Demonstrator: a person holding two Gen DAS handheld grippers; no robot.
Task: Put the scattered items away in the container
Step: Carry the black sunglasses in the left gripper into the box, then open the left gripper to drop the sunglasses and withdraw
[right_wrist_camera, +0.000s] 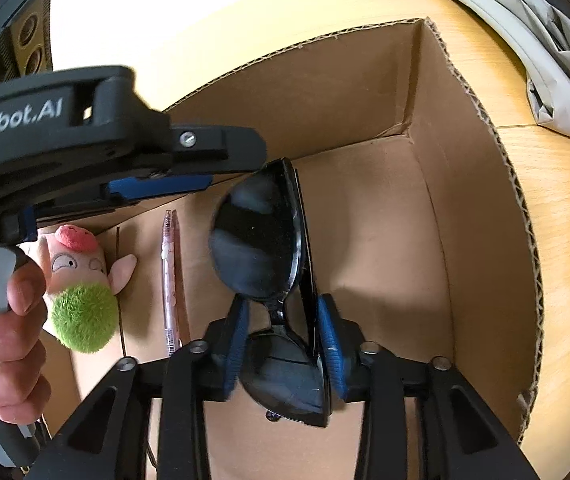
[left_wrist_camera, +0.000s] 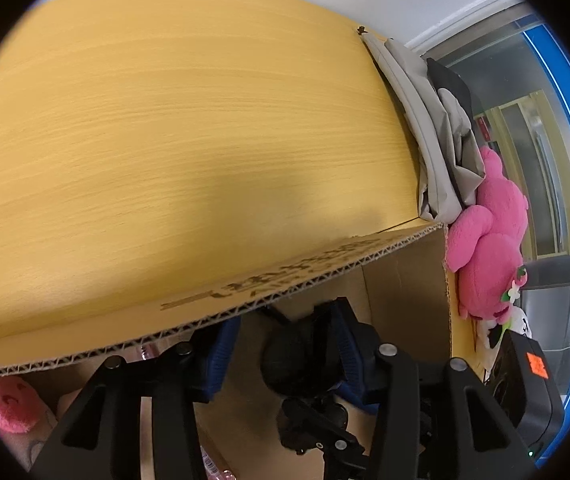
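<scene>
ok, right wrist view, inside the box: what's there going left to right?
Person's hand on the left gripper's handle → plush toy with green fuzz → pink pen → black sunglasses between the right gripper's blue pads → bare box floor → right wall of the cardboard box.

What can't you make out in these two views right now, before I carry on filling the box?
- Black sunglasses: lower lens hidden between right gripper pads; contact unclear.
- Left wrist view: open cardboard box floor mostly hidden by the left gripper.
- Pink-capped plush doll: partly covered by the hand.
- Clear pink pen: print too small.
</scene>
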